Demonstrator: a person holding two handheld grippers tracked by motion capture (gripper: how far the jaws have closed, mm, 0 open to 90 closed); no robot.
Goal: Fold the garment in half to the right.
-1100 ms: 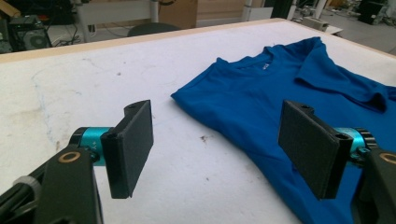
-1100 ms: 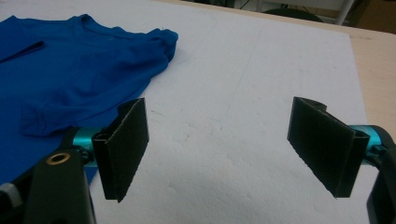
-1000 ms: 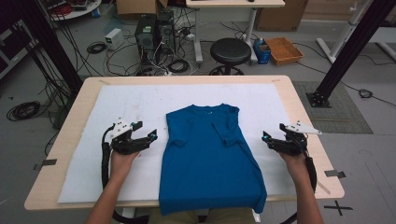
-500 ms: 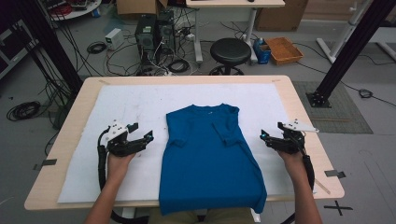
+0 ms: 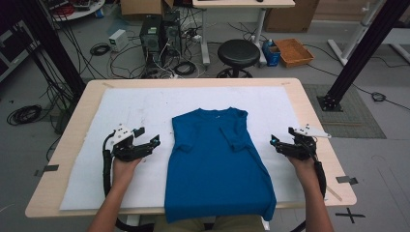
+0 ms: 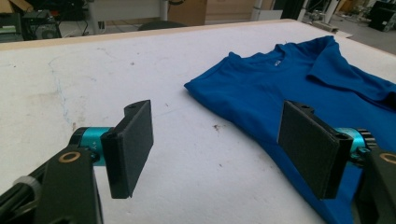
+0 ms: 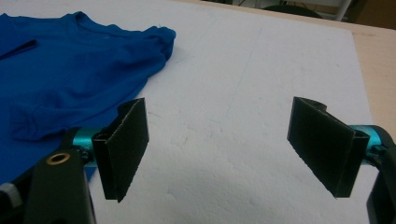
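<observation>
A blue T-shirt [image 5: 217, 164] lies flat mid-counter on the white mat [image 5: 145, 108], its hem hanging over the near edge. The left gripper [image 5: 138, 144] and right gripper [image 5: 285, 144] flank it, jaws wide apart, holding nothing.

The T-shirt [image 5: 215, 162] lies flat on the mat [image 5: 145, 104] in the middle of the table [image 5: 312, 116], collar toward the far edge, hem hanging over the near edge in front of me. My left gripper [image 5: 145, 145] sits on the mat just left of the shirt, jaws spread, apart from the cloth. My right gripper [image 5: 285, 145] sits to the shirt's right, near the mat's right edge, jaws spread too. Behind the table, on the floor, stand a stool [image 5: 238, 52] and a box [image 5: 293, 51].
</observation>
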